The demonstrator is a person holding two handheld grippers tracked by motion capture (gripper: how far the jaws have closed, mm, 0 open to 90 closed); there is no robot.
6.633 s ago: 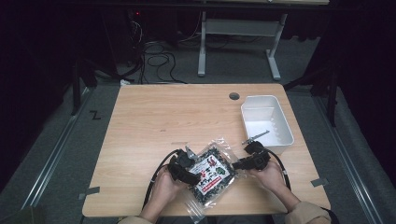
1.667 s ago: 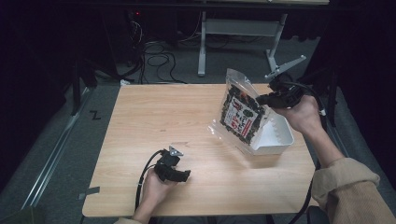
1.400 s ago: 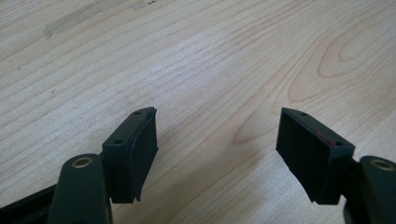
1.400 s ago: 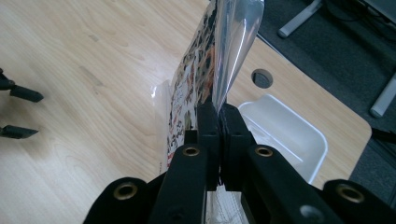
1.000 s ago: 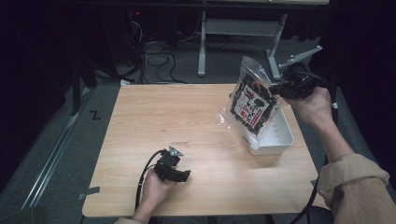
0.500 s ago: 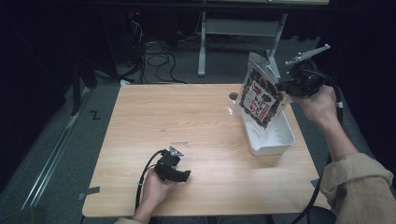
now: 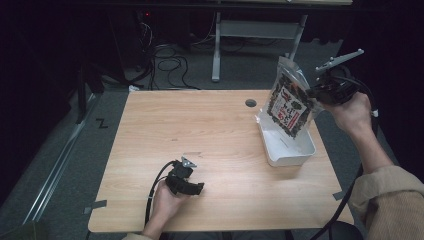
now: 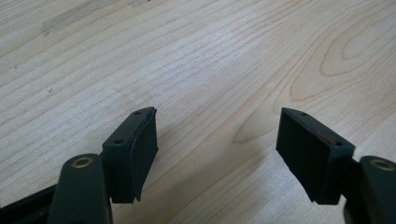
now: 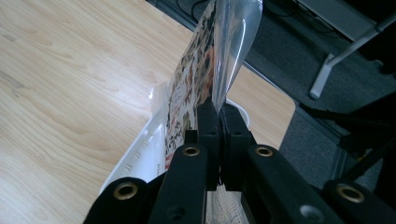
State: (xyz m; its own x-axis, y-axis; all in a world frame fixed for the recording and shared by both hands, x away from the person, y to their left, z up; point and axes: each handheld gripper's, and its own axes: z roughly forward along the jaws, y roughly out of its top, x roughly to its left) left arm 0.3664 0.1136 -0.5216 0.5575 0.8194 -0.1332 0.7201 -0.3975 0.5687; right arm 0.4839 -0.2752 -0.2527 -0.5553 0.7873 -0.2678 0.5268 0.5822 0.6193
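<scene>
Clearly your right gripper pinches the light, crinkly snack bag by its slippery edge above the tray; grip firmly. Your left gripper gapes empty.

Left gripper sits low near the front edge of the tabletop, held in the left hand, jaws spread wide. Right gripper is raised up high on an outstretched forearm, jaws pinched tight together, right hand wrapped around it.
</scene>
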